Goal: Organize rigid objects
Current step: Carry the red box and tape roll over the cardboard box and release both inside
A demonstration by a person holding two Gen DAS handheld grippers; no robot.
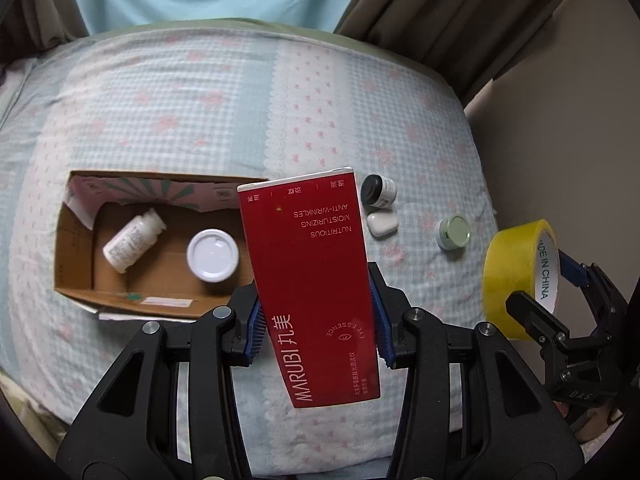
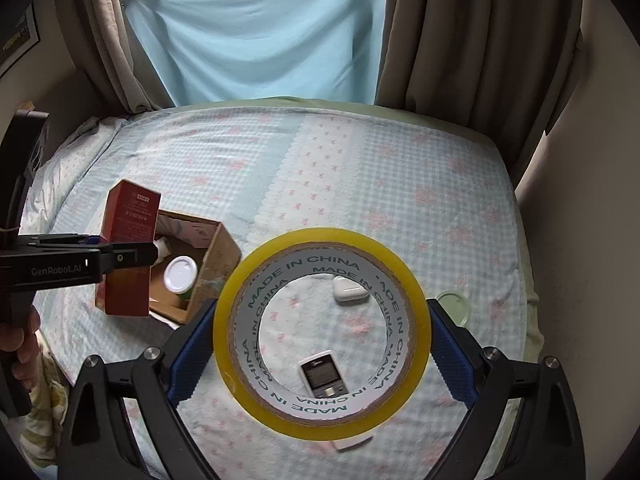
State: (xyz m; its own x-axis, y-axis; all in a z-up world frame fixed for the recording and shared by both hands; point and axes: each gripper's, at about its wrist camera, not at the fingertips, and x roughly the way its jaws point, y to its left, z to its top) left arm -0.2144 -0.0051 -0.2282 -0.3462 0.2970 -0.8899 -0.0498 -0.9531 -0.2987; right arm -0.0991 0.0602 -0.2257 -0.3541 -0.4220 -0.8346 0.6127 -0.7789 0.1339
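Left gripper (image 1: 318, 320): jaws clamped on the long sides of the red carton (image 1: 308, 280), blue pads flat against it, carton held clear above the bed (image 1: 180, 92); right gripper (image 2: 322, 346): jaws spread wide and gripping the yellow tape roll (image 2: 322, 332) across its outer rim, roll held off the bed with its core facing the camera.

Cardboard box (image 1: 76, 260) lies ahead and left of the left jaws, open, already holding a white bottle (image 1: 134, 244) and a white-lidded jar (image 1: 213, 255); likely step: carry both items over and set them in.

To do it well: bring the carton over the free space right of the jar, lower before letting go; it is long, so lay it along the box rather than on end; bring the tape in after, so the two grippers do not crowd the opening.

Left wrist view only: black-capped jar (image 1: 378, 192) just ahead and right of its jaws, the box interior in full.

Right wrist view only: a small remote-like handset (image 2: 322, 376) seen through the tape core, below the right jaws.

Both views: white earbud case (image 1: 382, 224) and green-lidded jar (image 1: 454, 232), loose on the bed.
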